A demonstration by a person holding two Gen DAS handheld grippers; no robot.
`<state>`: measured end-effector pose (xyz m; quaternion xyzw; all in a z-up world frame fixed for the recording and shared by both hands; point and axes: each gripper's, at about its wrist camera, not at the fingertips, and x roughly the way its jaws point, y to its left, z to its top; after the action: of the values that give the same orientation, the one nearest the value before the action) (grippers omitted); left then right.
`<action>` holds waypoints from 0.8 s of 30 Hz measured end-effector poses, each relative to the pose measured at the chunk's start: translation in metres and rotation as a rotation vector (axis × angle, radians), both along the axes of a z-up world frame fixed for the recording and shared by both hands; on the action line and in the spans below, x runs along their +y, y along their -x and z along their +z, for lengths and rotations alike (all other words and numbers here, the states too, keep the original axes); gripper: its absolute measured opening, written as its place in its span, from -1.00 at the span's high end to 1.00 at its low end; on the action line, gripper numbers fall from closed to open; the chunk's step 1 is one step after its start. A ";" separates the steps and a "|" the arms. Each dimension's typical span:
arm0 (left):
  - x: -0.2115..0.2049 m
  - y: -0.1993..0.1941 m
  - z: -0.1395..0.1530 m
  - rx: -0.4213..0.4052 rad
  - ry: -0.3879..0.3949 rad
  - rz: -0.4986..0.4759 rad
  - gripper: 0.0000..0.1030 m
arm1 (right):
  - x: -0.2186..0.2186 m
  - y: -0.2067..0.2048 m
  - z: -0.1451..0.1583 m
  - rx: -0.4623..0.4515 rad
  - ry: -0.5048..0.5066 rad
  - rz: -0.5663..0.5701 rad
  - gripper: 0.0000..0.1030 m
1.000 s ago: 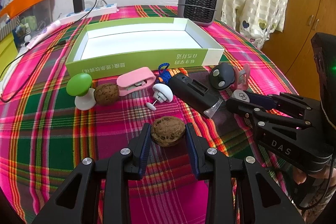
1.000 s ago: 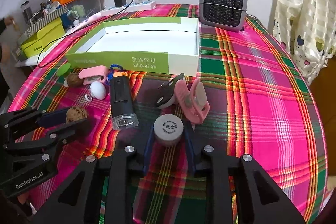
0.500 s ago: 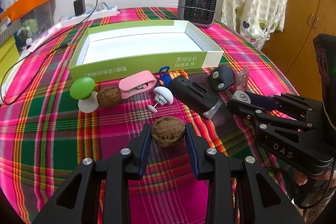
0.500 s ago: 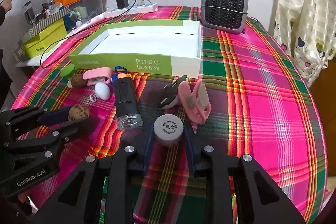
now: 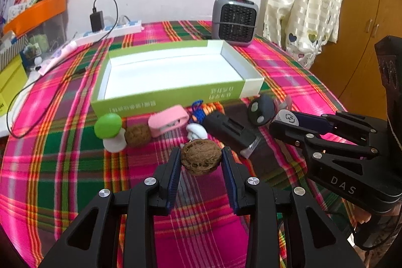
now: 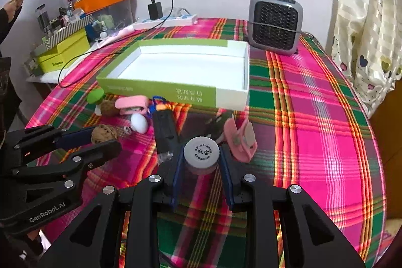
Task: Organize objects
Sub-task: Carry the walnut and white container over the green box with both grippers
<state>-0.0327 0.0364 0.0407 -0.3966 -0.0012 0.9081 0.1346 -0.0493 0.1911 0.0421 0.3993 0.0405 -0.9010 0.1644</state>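
My left gripper (image 5: 201,153) is shut on a brown walnut (image 5: 199,161) and holds it just above the plaid cloth, in front of the row of loose objects. It shows in the right wrist view as the left gripper (image 6: 101,140) with the walnut (image 6: 103,133). My right gripper (image 6: 201,156) is shut on a small round grey jar (image 6: 201,163) with a printed lid, near a pink clip (image 6: 241,140). The open green-and-white box (image 5: 176,94) lies beyond both, with nothing inside it.
Along the box front lie a green mushroom toy (image 5: 108,126), a second walnut (image 5: 137,135), a pink case (image 5: 168,121), a white mushroom toy (image 5: 196,131), a black device (image 5: 226,129) and a black round piece (image 5: 261,109). A grey heater (image 5: 235,25) stands behind the box.
Both grippers have risen slightly with the walnut and the jar still held. The box and the loose objects now sit lower in each view. Both grips are unchanged.
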 end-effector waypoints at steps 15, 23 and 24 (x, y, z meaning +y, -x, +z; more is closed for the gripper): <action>-0.013 0.034 0.020 0.053 0.015 0.041 0.41 | -0.015 0.032 0.022 0.035 0.000 0.040 0.44; -0.020 0.059 0.023 0.060 0.017 0.069 0.41 | -0.024 0.055 0.024 0.033 0.007 0.058 0.44; -0.021 0.062 0.023 0.061 0.016 0.069 0.41 | -0.025 0.058 0.024 0.032 0.008 0.059 0.44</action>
<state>-0.0948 0.0156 0.0640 -0.3695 -0.0037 0.9238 0.1002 -0.1074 0.1662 0.0659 0.3827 0.0511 -0.9023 0.1919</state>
